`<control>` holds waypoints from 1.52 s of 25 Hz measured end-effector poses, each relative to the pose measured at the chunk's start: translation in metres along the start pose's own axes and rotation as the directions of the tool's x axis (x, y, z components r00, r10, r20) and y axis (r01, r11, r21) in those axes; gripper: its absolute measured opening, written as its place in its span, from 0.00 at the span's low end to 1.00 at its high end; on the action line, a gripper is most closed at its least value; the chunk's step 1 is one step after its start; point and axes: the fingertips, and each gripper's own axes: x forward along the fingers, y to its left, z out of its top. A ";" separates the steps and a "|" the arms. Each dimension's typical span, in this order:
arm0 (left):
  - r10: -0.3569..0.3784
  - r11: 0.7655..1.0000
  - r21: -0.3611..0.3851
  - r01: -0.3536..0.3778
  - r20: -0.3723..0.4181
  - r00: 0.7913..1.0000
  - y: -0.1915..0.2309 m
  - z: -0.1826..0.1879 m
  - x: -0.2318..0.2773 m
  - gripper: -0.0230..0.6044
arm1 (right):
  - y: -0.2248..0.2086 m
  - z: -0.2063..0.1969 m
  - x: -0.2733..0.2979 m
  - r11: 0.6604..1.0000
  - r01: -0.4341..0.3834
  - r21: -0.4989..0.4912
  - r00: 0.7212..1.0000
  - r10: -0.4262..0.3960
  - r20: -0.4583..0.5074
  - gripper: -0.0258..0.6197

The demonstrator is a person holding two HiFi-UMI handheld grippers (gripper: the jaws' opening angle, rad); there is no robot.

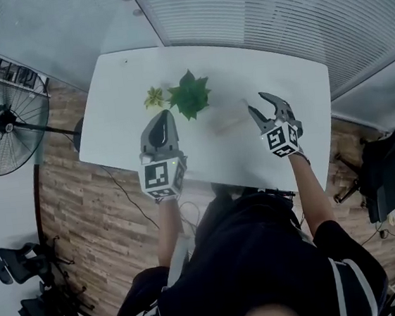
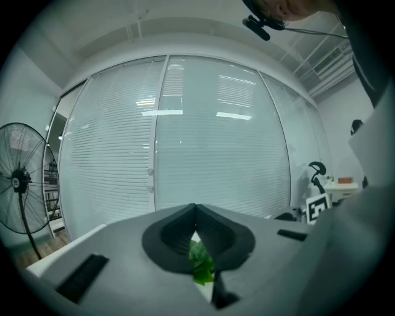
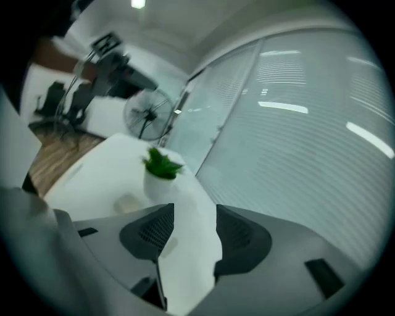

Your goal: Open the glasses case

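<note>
Glasses case [image 1: 227,122] barely shows, pale on white table [image 1: 116,99].

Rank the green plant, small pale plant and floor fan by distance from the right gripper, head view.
1. green plant, on the table, left of the right gripper.
2. small pale plant, further left, beside the green plant.
3. floor fan, off the table, far left.

We note white table [image 1: 125,84], green plant [image 1: 190,96], brown wood-grain floor [image 1: 68,204], black fan [image 1: 2,126]; left gripper [image 1: 166,113] grey, its cube [image 1: 158,176] black-white square-patterned.
</note>
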 end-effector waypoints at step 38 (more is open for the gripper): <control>0.074 0.997 -0.030 -0.077 -0.107 0.992 0.040 -0.042 -0.036 0.04 | 0.089 -0.045 0.083 0.789 -0.231 -0.569 0.970 0.143 -0.196 0.09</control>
